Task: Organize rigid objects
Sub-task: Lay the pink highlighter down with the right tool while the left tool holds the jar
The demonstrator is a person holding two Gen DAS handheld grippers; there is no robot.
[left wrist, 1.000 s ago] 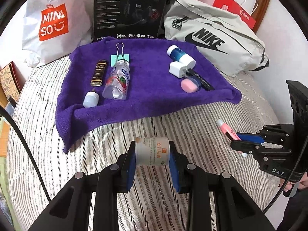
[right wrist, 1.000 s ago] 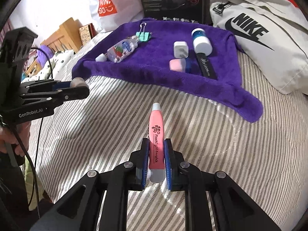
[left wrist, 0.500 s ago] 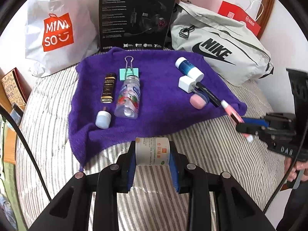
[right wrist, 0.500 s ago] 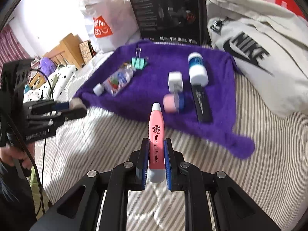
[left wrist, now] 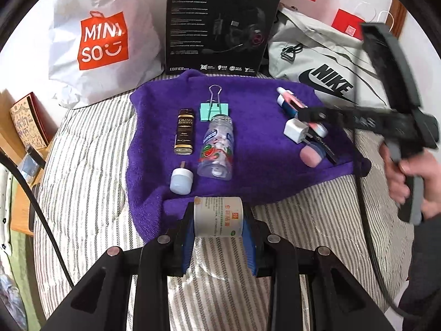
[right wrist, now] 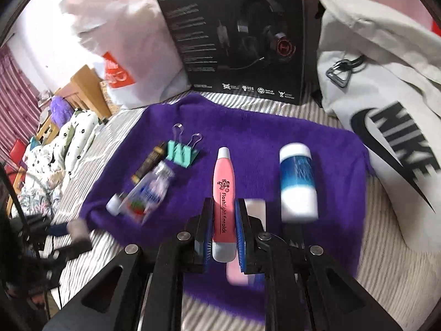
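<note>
While the left wrist view looked down along its own fingers, the left gripper (left wrist: 218, 220) sat at lower centre with its jaws clamped on a small white jar (left wrist: 217, 217) with a printed label, held crosswise just over the near edge of the purple towel (left wrist: 256, 143). On the towel lay a dark gold-lettered tube (left wrist: 184, 131), a mint binder clip (left wrist: 214, 107), a clear printed bottle (left wrist: 217, 149), a pale blue cap (left wrist: 181, 179), a white charger plug (left wrist: 295, 130) and a pink round case (left wrist: 311, 155) at right of centre. At the right of the frame a hand (left wrist: 413, 182) held the right gripper (left wrist: 311, 114), which reached in over the towel's right part; it was blurred, and it appeared to carry a pink flashlight pen (left wrist: 296, 102) above a blue-and-white container. Behind stood a white shopping bag (left wrist: 102, 41), a black headset box (left wrist: 220, 24) and a grey Nike bag (left wrist: 322, 63), all on a striped bedcover (left wrist: 82, 165). From the right wrist view, the right gripper (right wrist: 223, 229) at lower centre had its jaws shut tight on the pink flashlight pen (right wrist: 224, 201), pointing up the frame over the purple towel (right wrist: 261, 138). The blue-and-white container (right wrist: 297, 182) lay just right of it, the mint binder clip (right wrist: 182, 151) and clear printed bottle (right wrist: 148, 193) to the left, and the left gripper (right wrist: 74, 230) showed blurred at lower left.
</note>
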